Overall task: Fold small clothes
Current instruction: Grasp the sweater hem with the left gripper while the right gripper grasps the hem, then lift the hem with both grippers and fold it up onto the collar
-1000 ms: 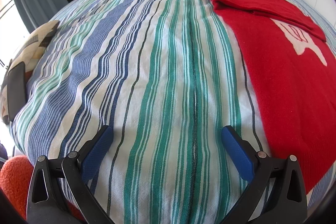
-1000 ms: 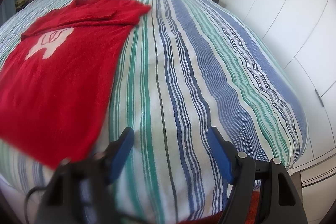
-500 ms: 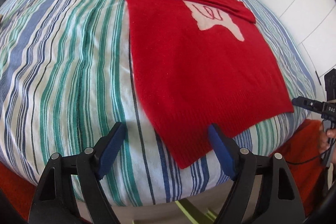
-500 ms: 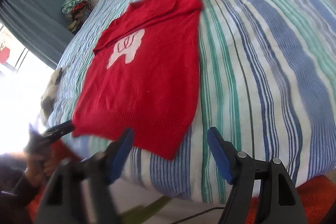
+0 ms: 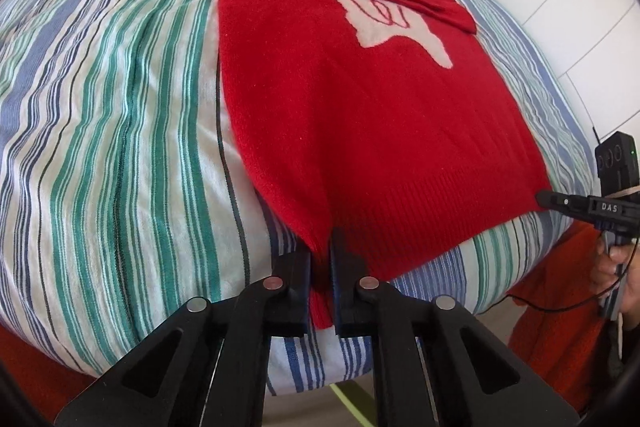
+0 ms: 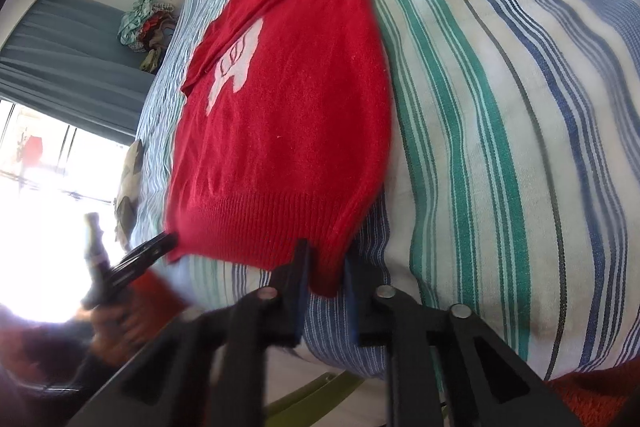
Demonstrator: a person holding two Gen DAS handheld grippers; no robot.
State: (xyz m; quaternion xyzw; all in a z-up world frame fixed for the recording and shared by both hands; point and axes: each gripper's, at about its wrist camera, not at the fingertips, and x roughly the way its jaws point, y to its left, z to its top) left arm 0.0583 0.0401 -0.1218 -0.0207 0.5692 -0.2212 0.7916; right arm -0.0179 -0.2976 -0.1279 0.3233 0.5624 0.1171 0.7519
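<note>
**Both hem corners pinched, sweater set for the bottom-up fold**

Red sweater (image 5: 360,131) lies flat, front up, on the striped bed cover (image 5: 120,147), neck at the far end, ribbed hem at the near edge of the bed. Both sleeves already laid across the chest, partly over the white motif (image 5: 394,23), so what's left is a narrow rectangle, hence the grip at the hem rather than the sides.

Left tongs (image 5: 320,291) pressed together on the sweater's near-left hem corner; red knit shows between the pads. Right tongs (image 6: 324,291) clamped on the opposite hem corner, cloth between the pads too; that view is a bit blurred. One corner per hand keeps the hem taut and straight when it is lifted.

The right tongs also show at the edge of the left view, tip at the other corner, a hand (image 5: 616,267) behind them.

Likely next: lift both corners together and carry hem toward the neck. Risk: knit sags in the middle, or one corner slips out and skews the fold
</note>
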